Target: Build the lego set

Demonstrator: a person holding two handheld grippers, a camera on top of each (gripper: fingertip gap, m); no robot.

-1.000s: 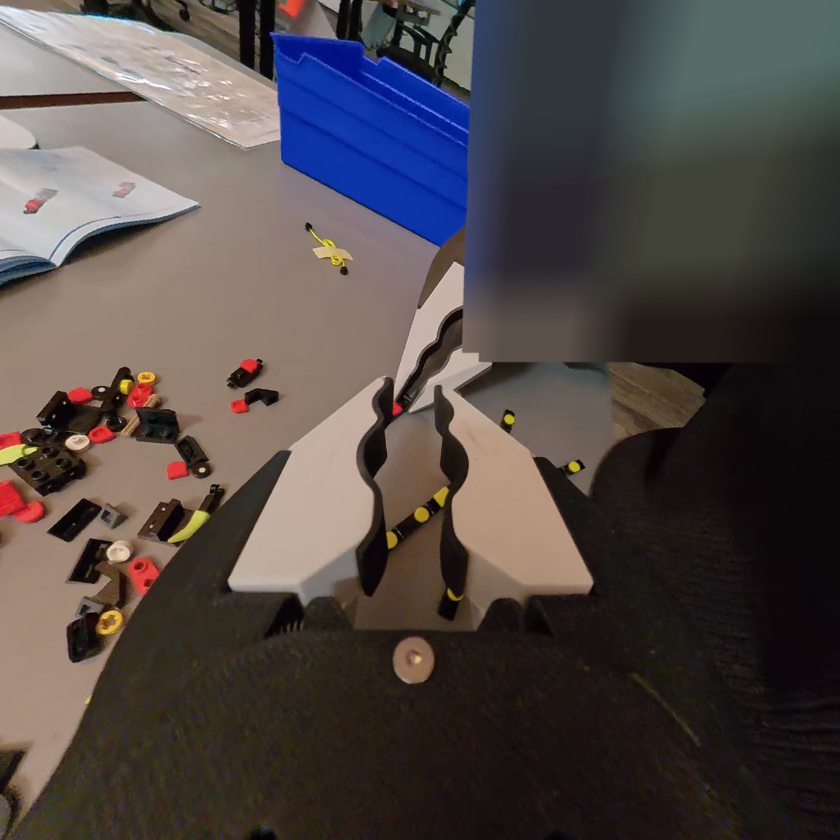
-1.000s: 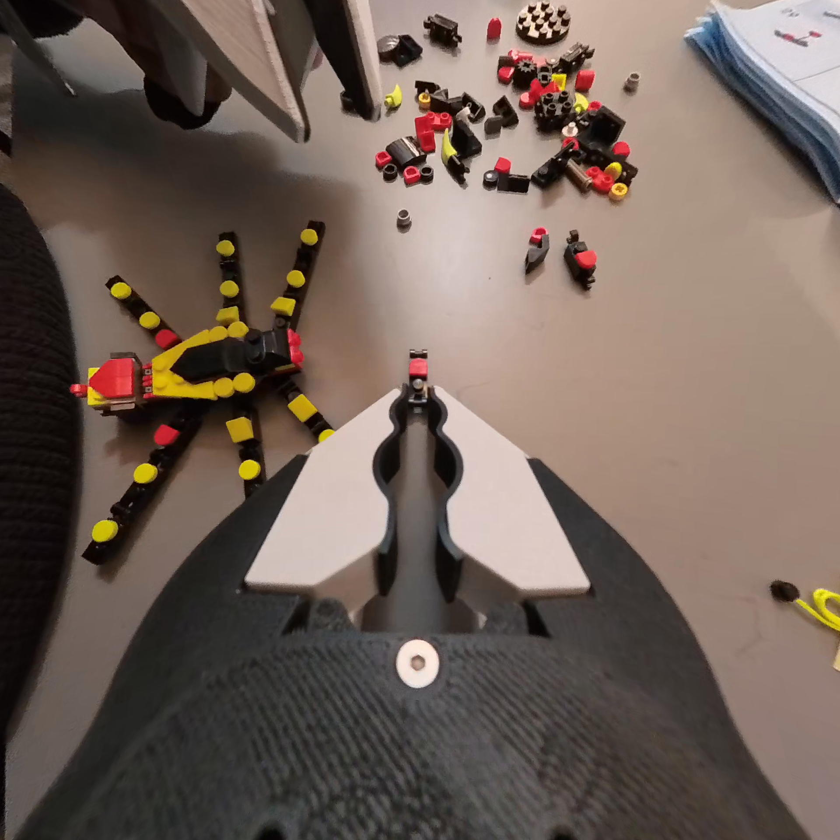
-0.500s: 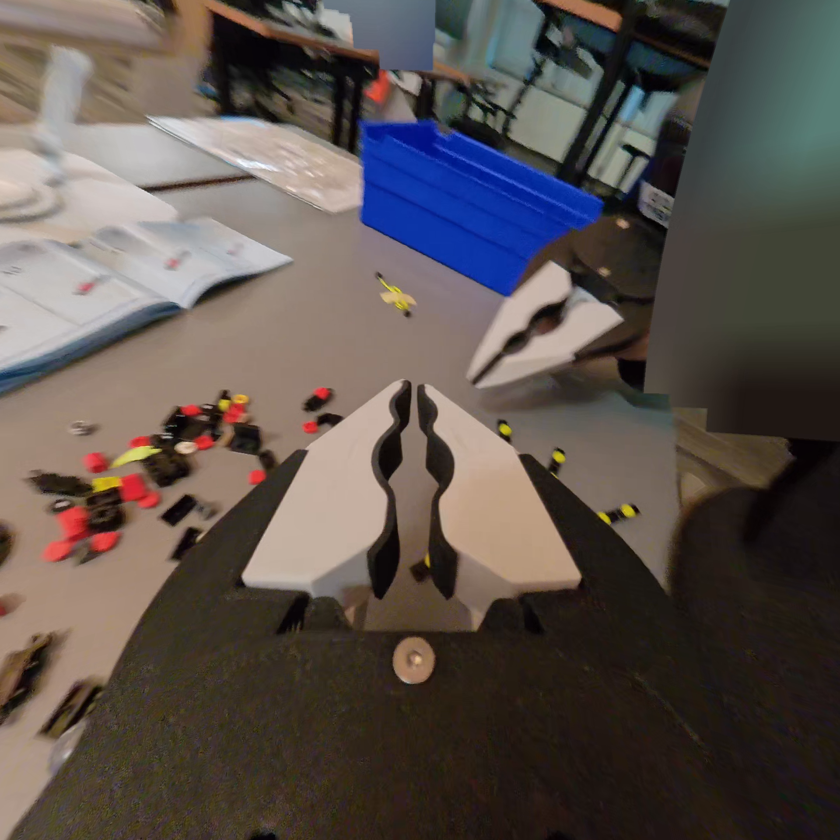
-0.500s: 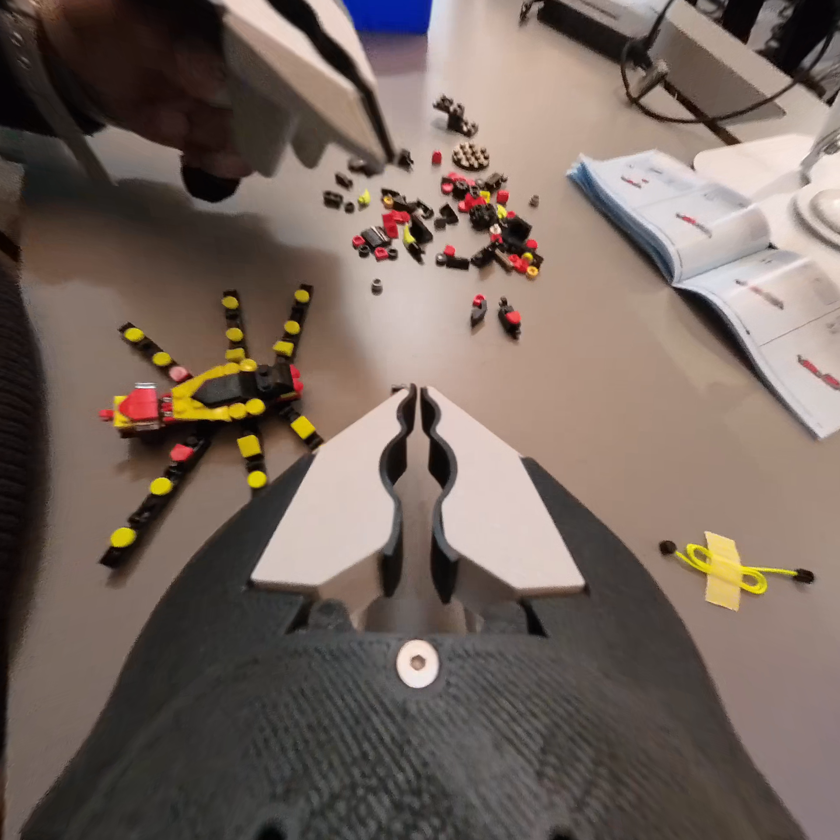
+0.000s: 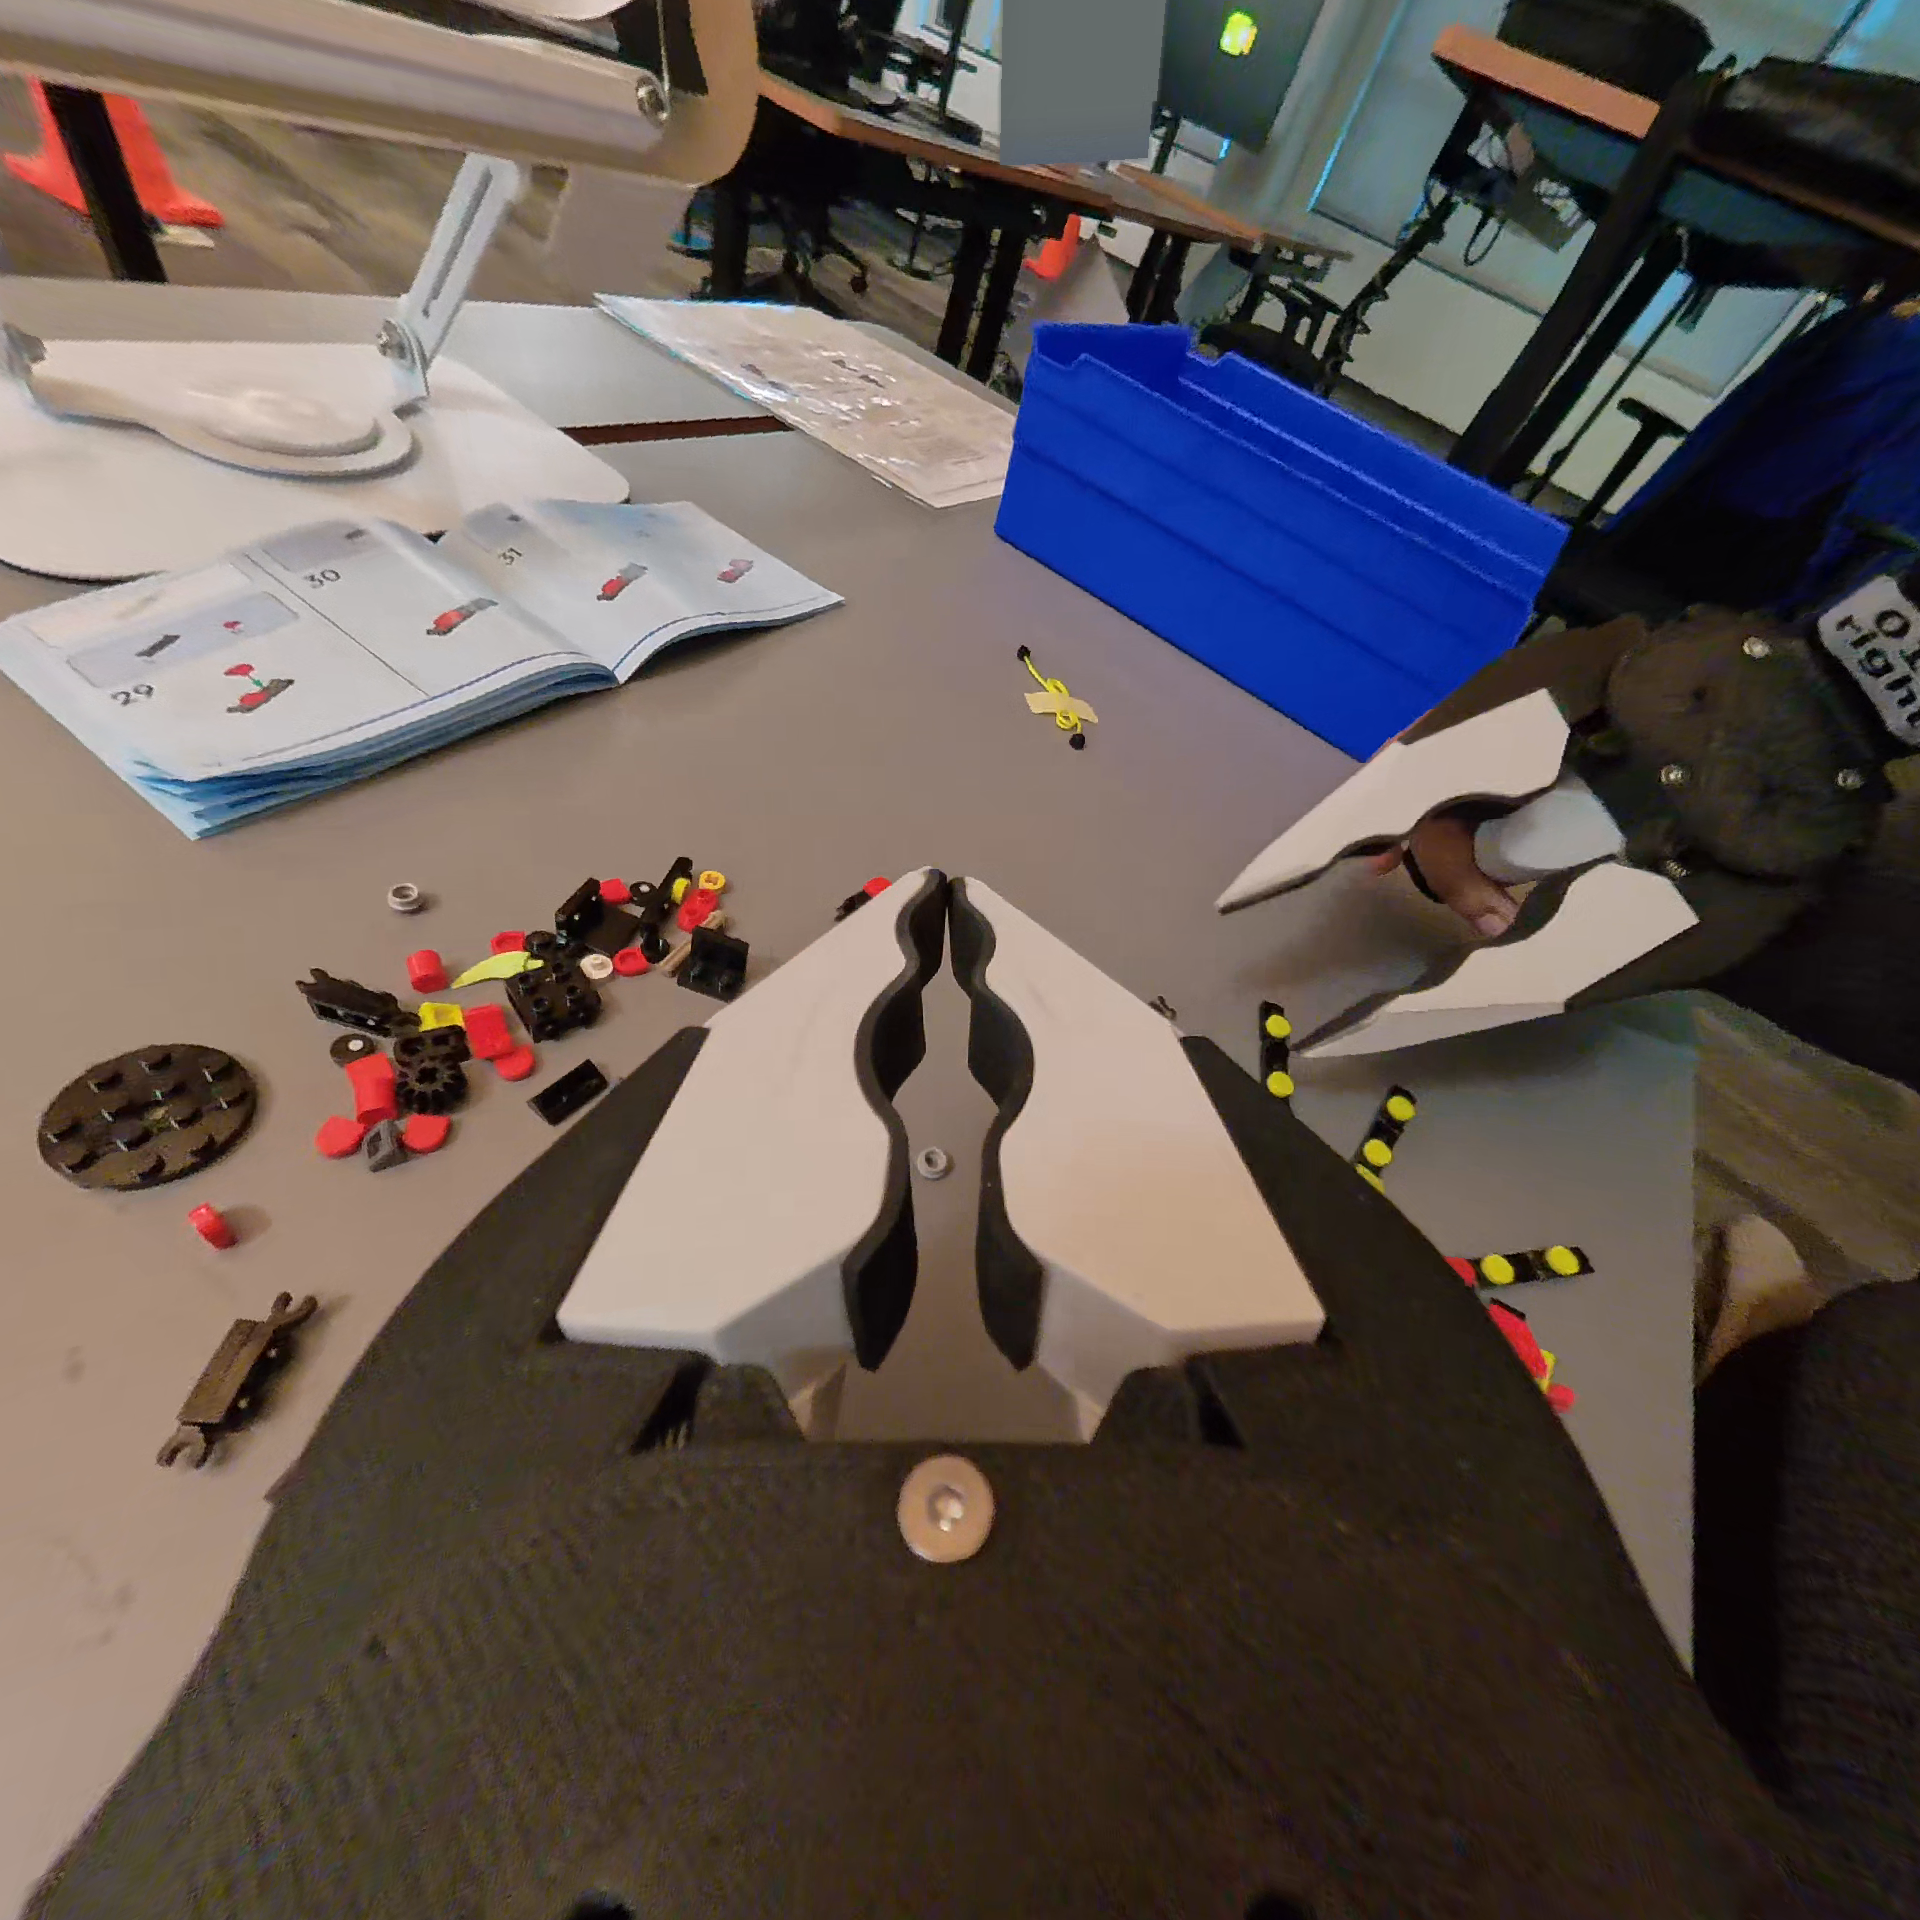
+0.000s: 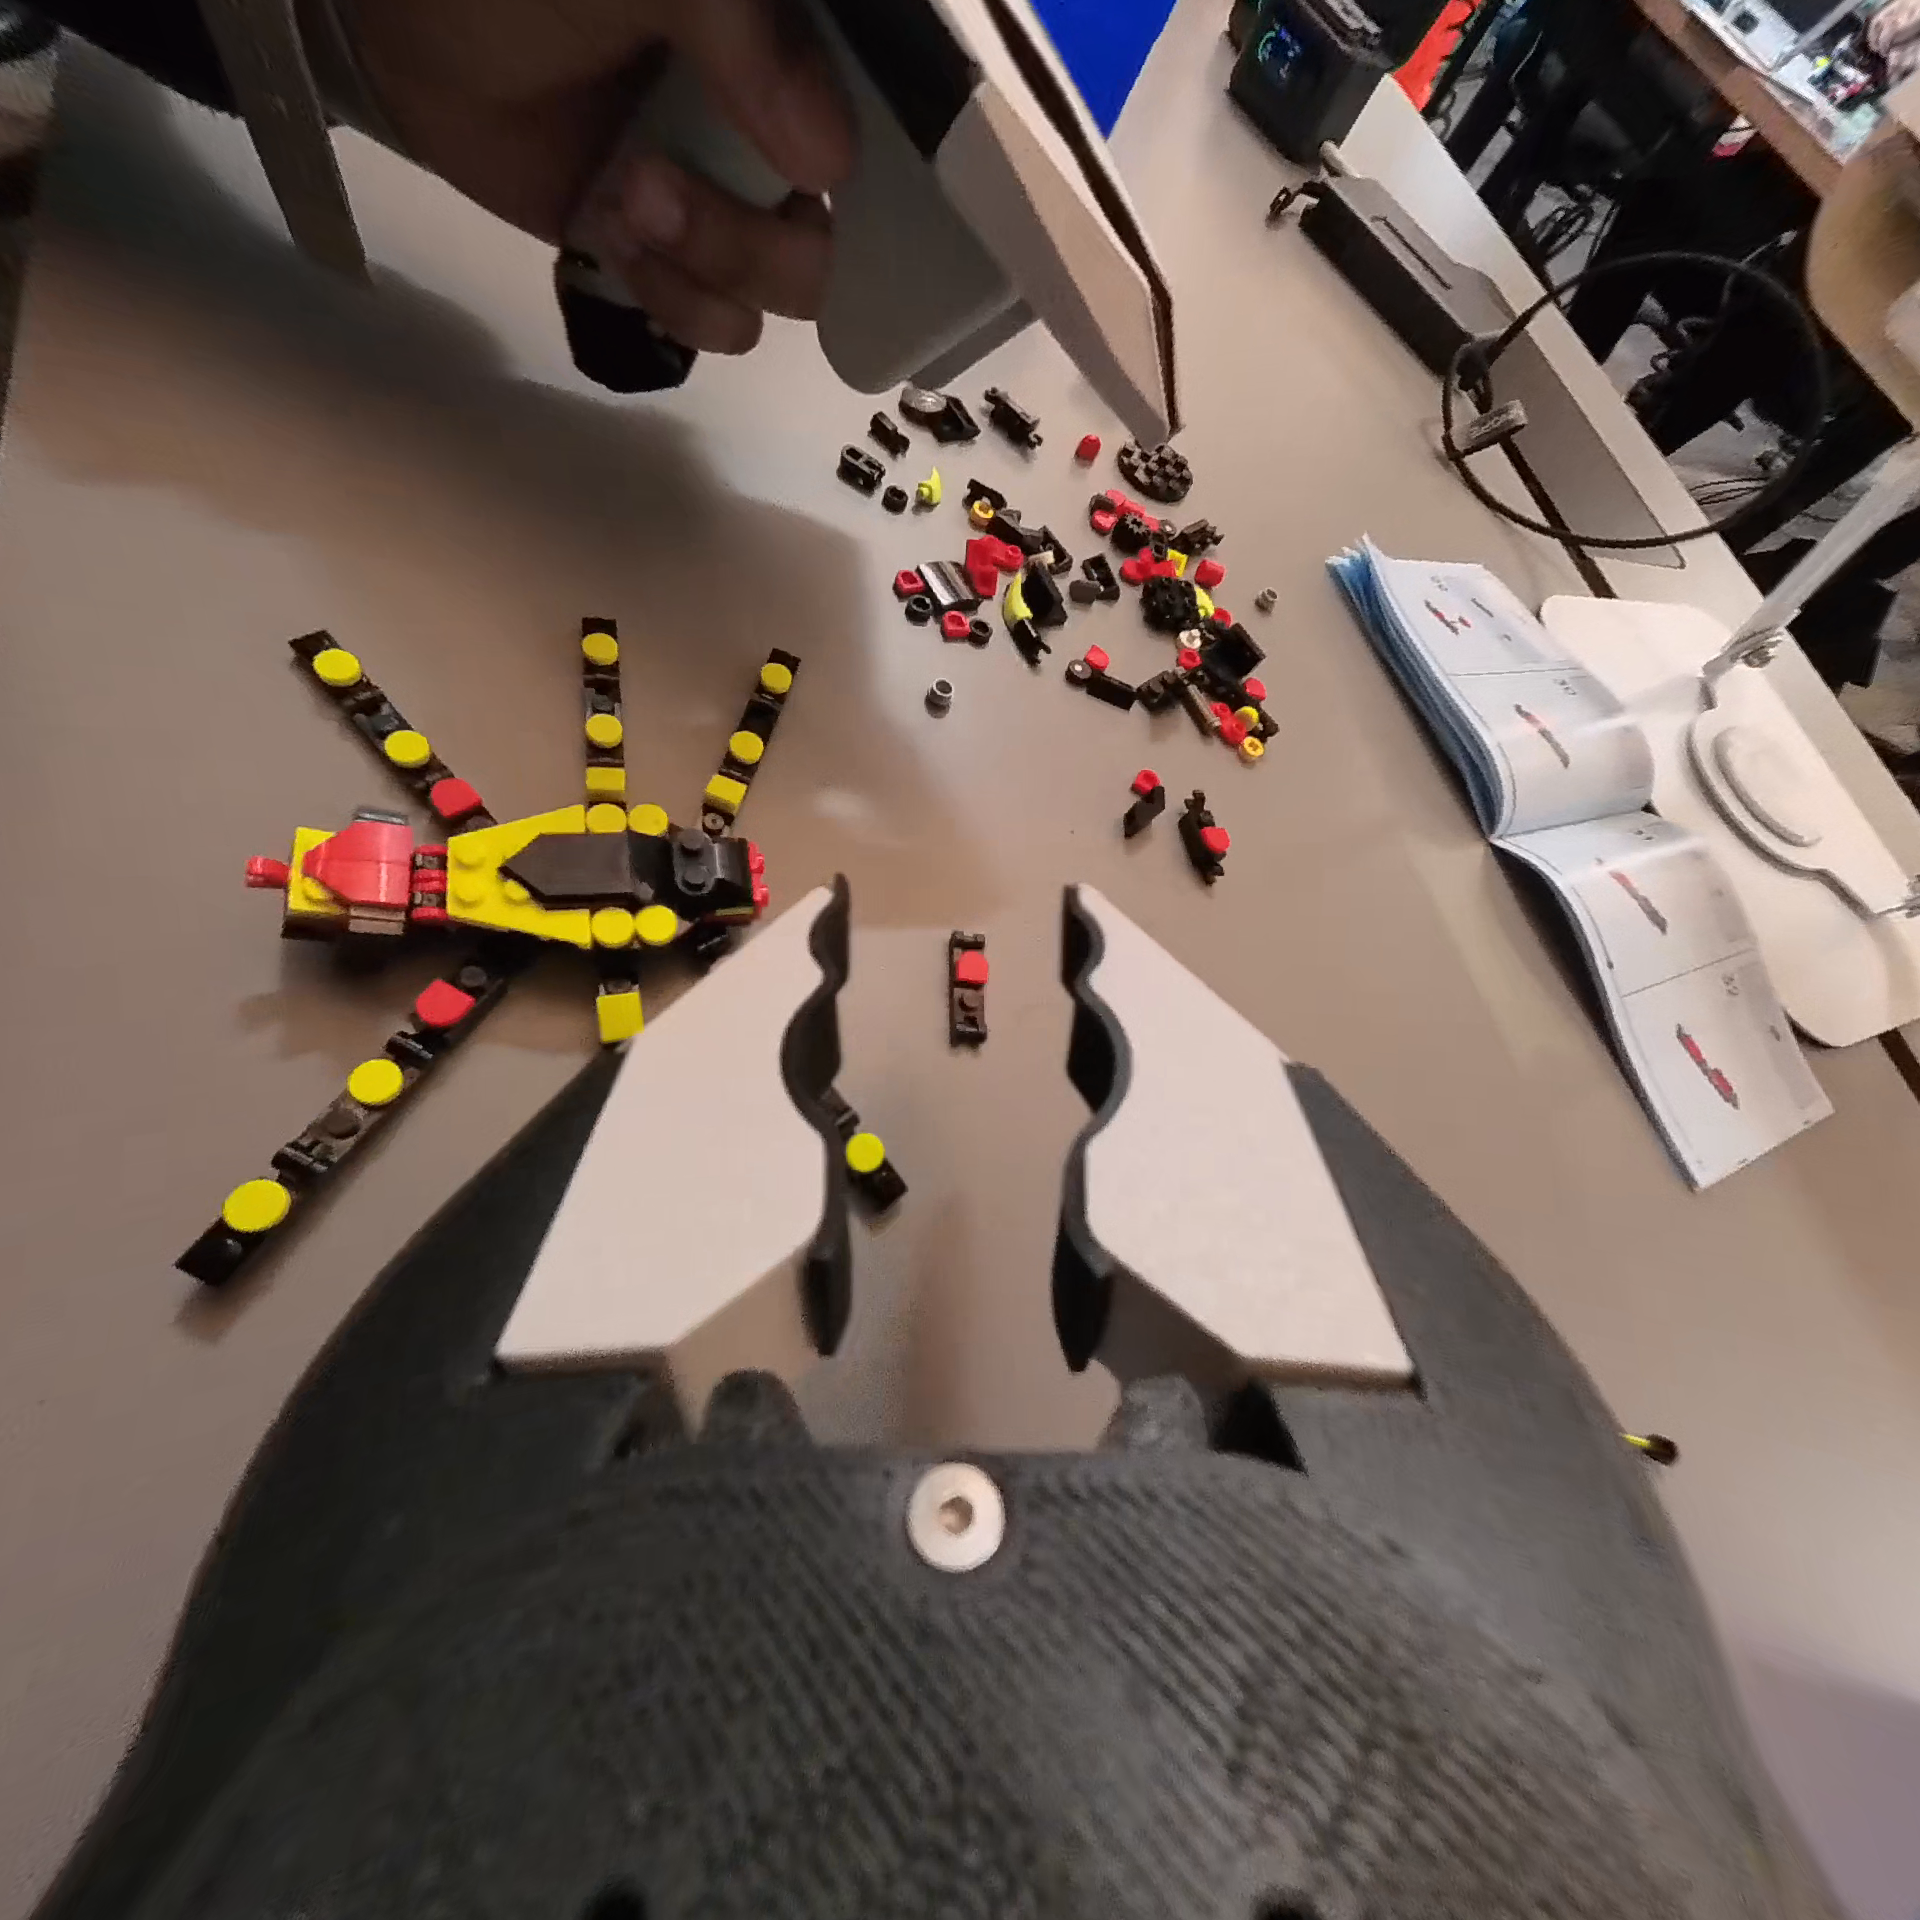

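The spider model (image 6: pixel 520 873), yellow, red and black with studded legs, lies flat on the grey table at the left of the right wrist view. My right gripper (image 6: pixel 956 899) is open just right of the model. A small black-and-red piece (image 6: pixel 968 987) lies on the table between its fingers, touching neither. My left gripper (image 5: pixel 940 883) is shut and empty, raised over the loose pieces (image 5: pixel 520 997). In the right wrist view the left gripper (image 6: pixel 1158 421) hangs just above a black round plate (image 6: pixel 1155 470). The right gripper (image 5: pixel 1262 977) shows open at the right of the left wrist view.
An open instruction booklet (image 6: pixel 1590 862) lies right of the loose pile (image 6: pixel 1091 592), by a white lamp base (image 5: pixel 260 447). A blue bin (image 5: pixel 1278 561) stands at the back. A yellow cord with tape (image 5: pixel 1055 707) lies near it. Two small black-red pieces (image 6: pixel 1174 821) lie apart from the pile. Across from one pair of fingers to the other is roughly 11 centimeters.
My right gripper opened and let go of the black-and-red piece, which now lies on the table. My left gripper shut, lifted off the spider's leg and moved toward the loose pile.
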